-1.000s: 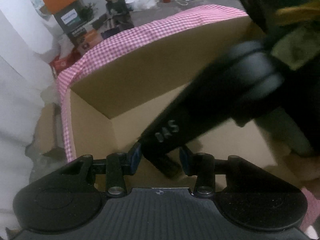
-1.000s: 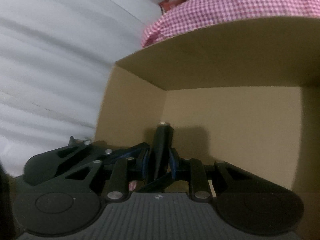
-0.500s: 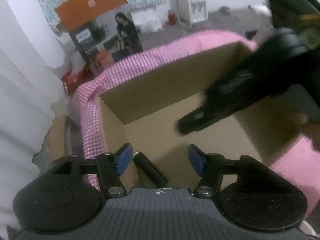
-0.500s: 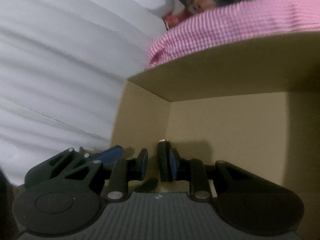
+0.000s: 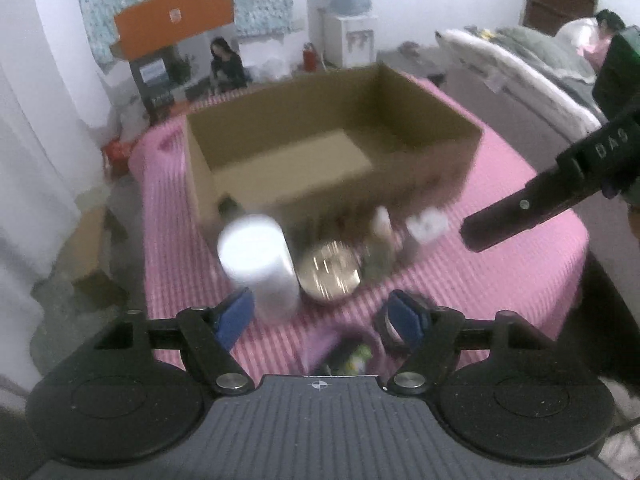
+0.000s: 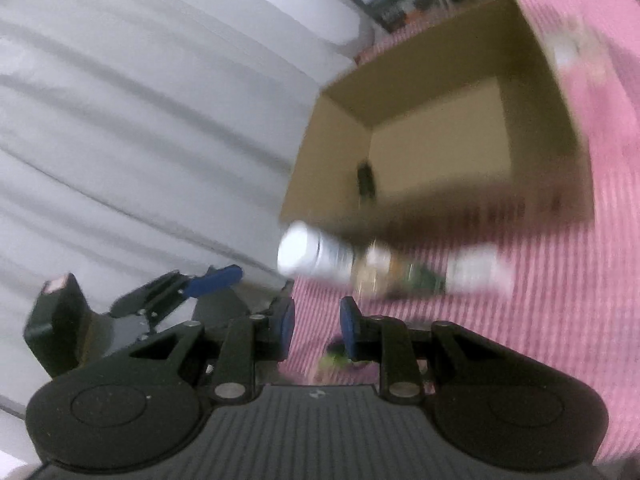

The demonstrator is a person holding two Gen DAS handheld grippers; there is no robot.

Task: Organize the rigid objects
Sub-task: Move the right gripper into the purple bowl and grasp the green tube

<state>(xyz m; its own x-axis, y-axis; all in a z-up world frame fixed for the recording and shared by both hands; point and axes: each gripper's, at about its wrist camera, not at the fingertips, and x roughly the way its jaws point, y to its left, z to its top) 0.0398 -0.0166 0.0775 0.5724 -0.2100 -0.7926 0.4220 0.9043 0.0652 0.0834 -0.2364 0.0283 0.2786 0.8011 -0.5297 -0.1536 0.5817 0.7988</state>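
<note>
Cardboard box — upper centre, on pink checked cloth; white cylinder before it. Left gripper — jaws opening, nothing between. Right gripper: jaws narrowly apart, empty.

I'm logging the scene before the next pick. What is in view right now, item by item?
cardboard box: one, brown, back of table.
dark object: one, black, inside box.
white bottle: one, in front of box.
round tin: one, gold, beside bottle.
small blurred items: a few, near box front.
tablecloth: one, pink checked, over table.
left gripper: blue fingers opening, nothing between.
right gripper: blue fingers narrow, nothing between.
</note>
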